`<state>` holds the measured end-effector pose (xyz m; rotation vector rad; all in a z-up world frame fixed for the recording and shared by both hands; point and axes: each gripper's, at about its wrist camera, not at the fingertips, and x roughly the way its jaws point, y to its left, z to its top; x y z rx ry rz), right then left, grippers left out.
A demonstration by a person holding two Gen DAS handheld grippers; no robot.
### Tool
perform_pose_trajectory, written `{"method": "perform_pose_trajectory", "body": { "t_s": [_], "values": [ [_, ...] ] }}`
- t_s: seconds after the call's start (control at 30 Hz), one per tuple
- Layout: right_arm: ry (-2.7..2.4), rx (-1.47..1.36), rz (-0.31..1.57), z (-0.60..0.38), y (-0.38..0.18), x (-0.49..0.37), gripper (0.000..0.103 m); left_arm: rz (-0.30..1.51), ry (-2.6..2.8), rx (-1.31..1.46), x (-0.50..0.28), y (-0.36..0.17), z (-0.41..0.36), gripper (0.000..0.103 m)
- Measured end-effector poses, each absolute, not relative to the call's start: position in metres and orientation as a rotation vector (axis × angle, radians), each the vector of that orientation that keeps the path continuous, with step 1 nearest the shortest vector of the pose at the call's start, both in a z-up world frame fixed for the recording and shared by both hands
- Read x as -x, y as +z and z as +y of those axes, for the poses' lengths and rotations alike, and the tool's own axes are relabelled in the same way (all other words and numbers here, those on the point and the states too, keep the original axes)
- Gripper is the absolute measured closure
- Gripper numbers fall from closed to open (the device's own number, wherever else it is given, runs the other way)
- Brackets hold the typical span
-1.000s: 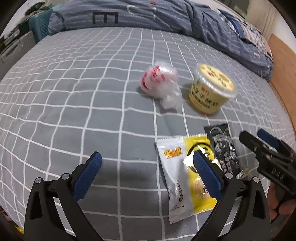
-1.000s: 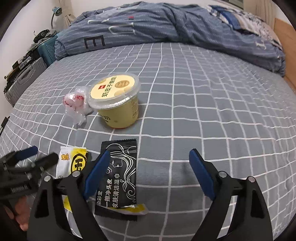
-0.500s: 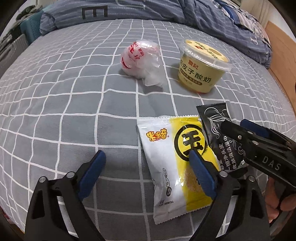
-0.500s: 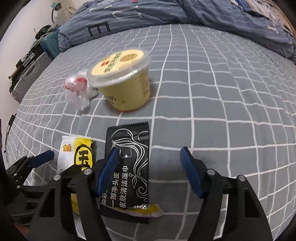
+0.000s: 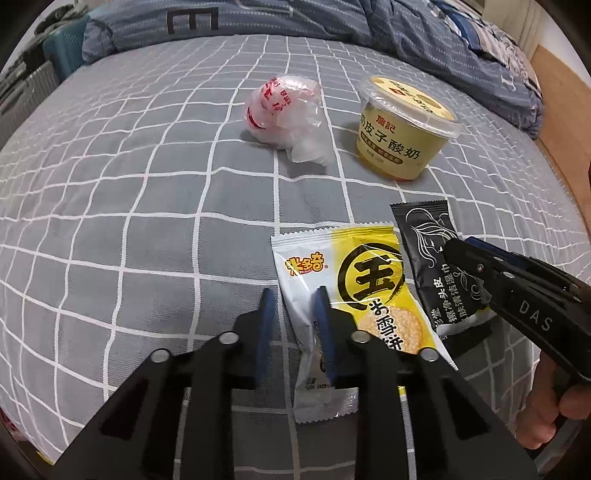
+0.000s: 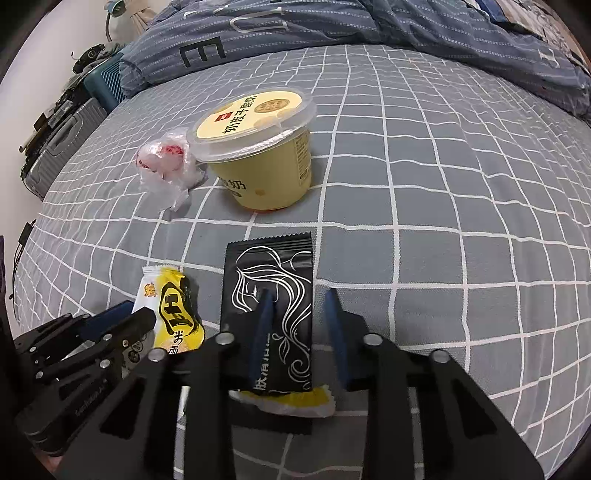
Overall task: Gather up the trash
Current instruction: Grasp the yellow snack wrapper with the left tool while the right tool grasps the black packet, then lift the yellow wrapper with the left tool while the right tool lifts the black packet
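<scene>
A white and yellow snack wrapper (image 5: 351,273) lies on the grey checked bed sheet (image 5: 147,221). My left gripper (image 5: 294,314) is closing, and its pads pinch the wrapper's left edge, which buckles in the right wrist view (image 6: 173,302). Just right of it lies a black sachet (image 6: 273,266). My right gripper (image 6: 298,314) is closing around the sachet's right half; its left finger rests on the sachet and its right finger stands just off the edge. Farther back stand a yellow yogurt cup (image 5: 399,147) and a crumpled clear plastic bag (image 5: 284,114).
A blue striped duvet (image 5: 332,22) is heaped along the far side of the bed. A grey suitcase (image 6: 62,147) and a teal crate (image 6: 107,85) stand beyond the left edge. A person's hand (image 5: 550,406) holds the right gripper. A wooden board (image 5: 565,129) borders the right.
Both grippers' jaws have narrowed from wide to a small gap. The left one moved in over the wrapper's left edge; the right one now straddles the sachet's right edge.
</scene>
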<state>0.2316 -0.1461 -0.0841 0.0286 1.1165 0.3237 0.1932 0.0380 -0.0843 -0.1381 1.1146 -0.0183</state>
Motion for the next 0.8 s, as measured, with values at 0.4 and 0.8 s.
{"method": "perform_pose_trajectory", "body": {
  "t_s": [0.4, 0.8],
  "values": [
    [0.328, -0.058, 1.094, -0.156, -0.073, -0.226, 0.097, 1.077, -0.046, 0.161, -0.185, -0.077, 0.04, 0.096],
    [0.326, -0.086, 1.05, -0.172, -0.056, -0.214, 0.099, 1.036, -0.053, 0.193, -0.173, -0.065, 0.05, 0.096]
  ]
}}
